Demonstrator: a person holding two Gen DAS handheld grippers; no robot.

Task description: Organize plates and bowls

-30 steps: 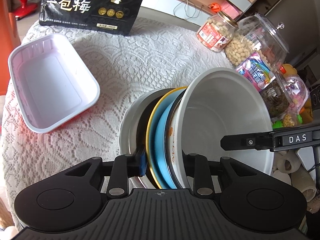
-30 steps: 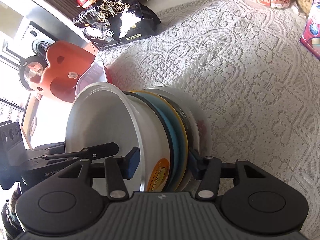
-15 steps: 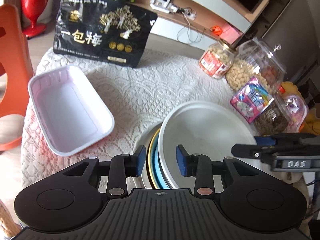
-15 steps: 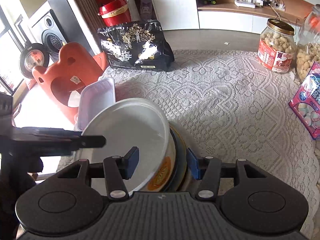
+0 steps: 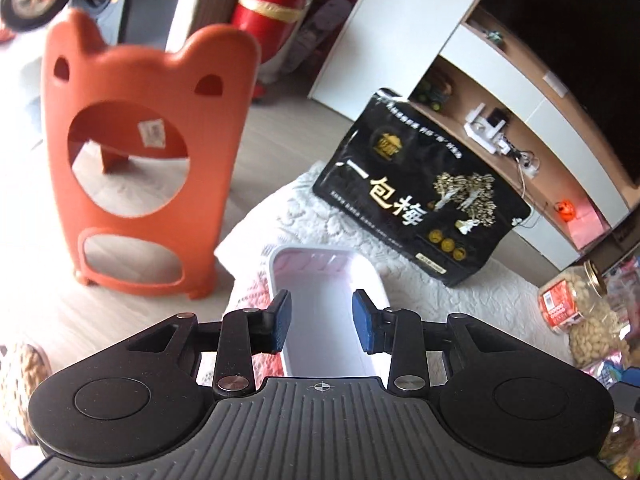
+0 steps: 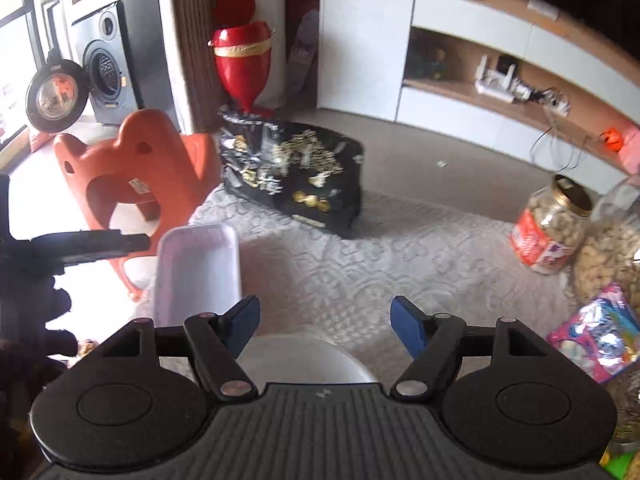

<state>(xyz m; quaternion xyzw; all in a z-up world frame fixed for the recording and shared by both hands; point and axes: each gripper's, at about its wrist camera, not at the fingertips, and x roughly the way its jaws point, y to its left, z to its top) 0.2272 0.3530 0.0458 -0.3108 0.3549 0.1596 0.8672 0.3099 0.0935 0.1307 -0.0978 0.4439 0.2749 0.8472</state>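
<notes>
In the right wrist view only the rim of the white bowl (image 6: 304, 360) shows, low in the frame on the lace tablecloth (image 6: 400, 264). My right gripper (image 6: 326, 326) hovers above it with its jaws opening and nothing between the blue pads. The plates under the bowl are hidden by the gripper body. My left gripper (image 5: 322, 320) is open and empty, held over the white rectangular tray (image 5: 328, 276). One of its black fingers (image 6: 100, 242) reaches in from the left edge of the right wrist view, beside the tray (image 6: 200, 268).
A black snack bag (image 5: 420, 200) stands at the table's far side. Peanut jars (image 6: 552, 224) and a pink candy bag (image 6: 596, 336) crowd the right edge. An orange plastic chair (image 5: 140, 160) stands on the floor to the left of the table.
Both grippers let go of the stack of bowl and plates, which went from on edge to lying flat. Both rose and drew back. The left swung left over the tray; the right jaws widened.
</notes>
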